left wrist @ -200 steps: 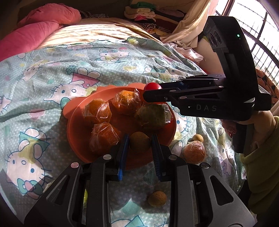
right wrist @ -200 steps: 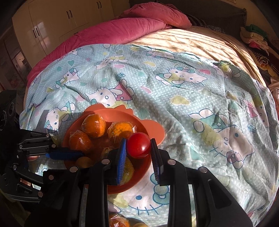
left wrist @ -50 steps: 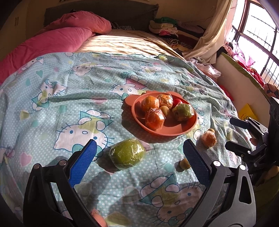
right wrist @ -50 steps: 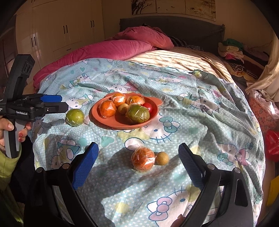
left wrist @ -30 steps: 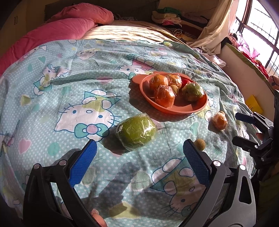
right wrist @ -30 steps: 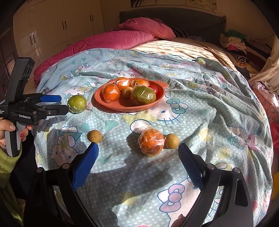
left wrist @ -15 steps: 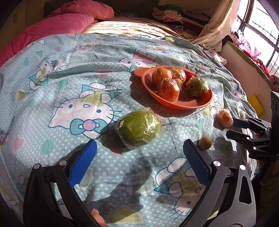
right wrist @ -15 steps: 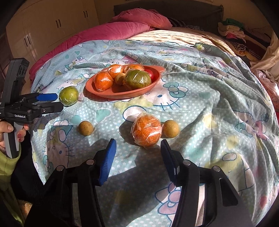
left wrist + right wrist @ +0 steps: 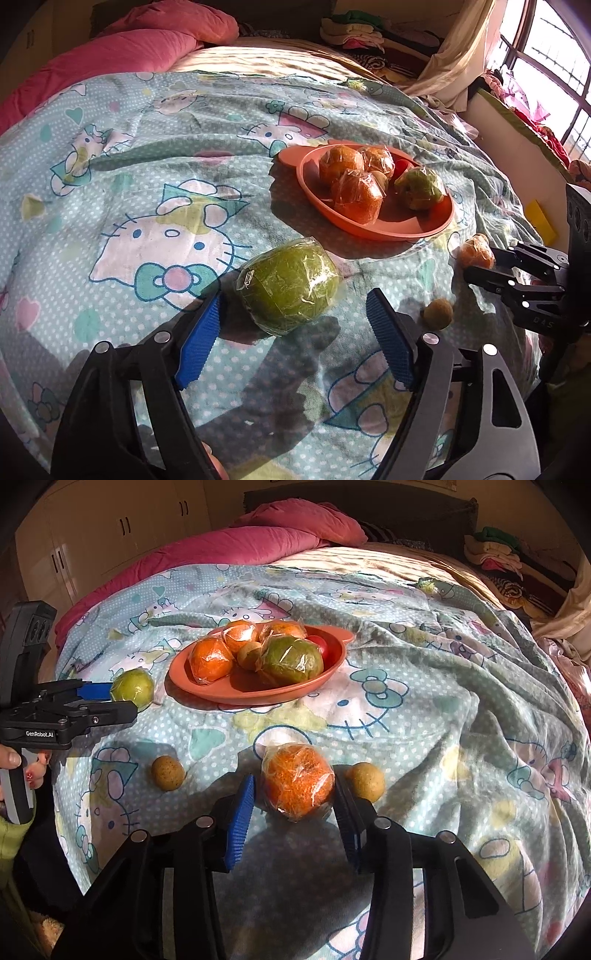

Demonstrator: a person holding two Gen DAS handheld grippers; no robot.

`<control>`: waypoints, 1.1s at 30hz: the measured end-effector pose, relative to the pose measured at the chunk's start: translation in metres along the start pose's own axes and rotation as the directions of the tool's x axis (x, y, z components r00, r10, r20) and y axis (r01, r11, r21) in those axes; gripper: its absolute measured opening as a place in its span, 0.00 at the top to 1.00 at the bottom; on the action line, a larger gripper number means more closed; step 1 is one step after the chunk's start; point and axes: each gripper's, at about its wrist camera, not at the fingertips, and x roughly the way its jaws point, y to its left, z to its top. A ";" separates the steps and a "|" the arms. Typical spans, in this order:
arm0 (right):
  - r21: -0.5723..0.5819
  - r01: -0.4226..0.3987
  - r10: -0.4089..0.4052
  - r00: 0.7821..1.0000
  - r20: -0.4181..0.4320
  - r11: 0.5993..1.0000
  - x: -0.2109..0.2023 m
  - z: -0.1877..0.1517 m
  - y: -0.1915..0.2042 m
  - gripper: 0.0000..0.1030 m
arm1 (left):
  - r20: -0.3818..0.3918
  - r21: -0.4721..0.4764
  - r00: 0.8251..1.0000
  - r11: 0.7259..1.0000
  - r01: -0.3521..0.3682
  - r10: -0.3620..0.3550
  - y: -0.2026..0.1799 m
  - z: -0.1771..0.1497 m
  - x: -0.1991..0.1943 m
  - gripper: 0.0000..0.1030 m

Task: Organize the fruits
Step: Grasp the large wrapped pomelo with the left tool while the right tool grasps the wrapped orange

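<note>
A bed [image 9: 110, 155] covered with a light blue cartoon-cat sheet is seen in both wrist views. An orange plate [image 9: 221, 690] is placed near the middle of the bed, and wrapped oranges, a wrapped green fruit, a small brown fruit and a red fruit are held in it.

The left gripper [image 9: 291, 325] is held over the near part of the bed, and its jaws are closing. A wrapped green fruit [image 9: 288, 284] lies on the sheet between the blue pads [image 9: 199, 339], but a gap is left on each side and the fruit is not yet touched. This fruit is just beside the plate, on the side toward the left edge of the bed.

The right gripper [image 9: 291, 805] is held toward the near edge of the bed, and its jaws are also closing. A wrapped orange [image 9: 297, 779] lies between the pads; the right pad is at the wrap, while a thin gap is still seen at the left pad [image 9: 240, 816]. A small brown fruit [image 9: 365, 781] lies just beside this orange, outside the right jaw. Another small brown fruit [image 9: 168, 771] lies apart on the sheet, between the two grippers.

A pink quilt [image 9: 221, 550] is seen at the far end of the bed.
</note>
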 end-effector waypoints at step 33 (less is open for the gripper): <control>-0.029 -0.060 0.061 0.996 0.058 0.998 -0.016 0.008 0.013 0.64 | 0.028 0.036 0.998 0.998 0.053 -0.054 -0.017 0.008 -0.010 0.53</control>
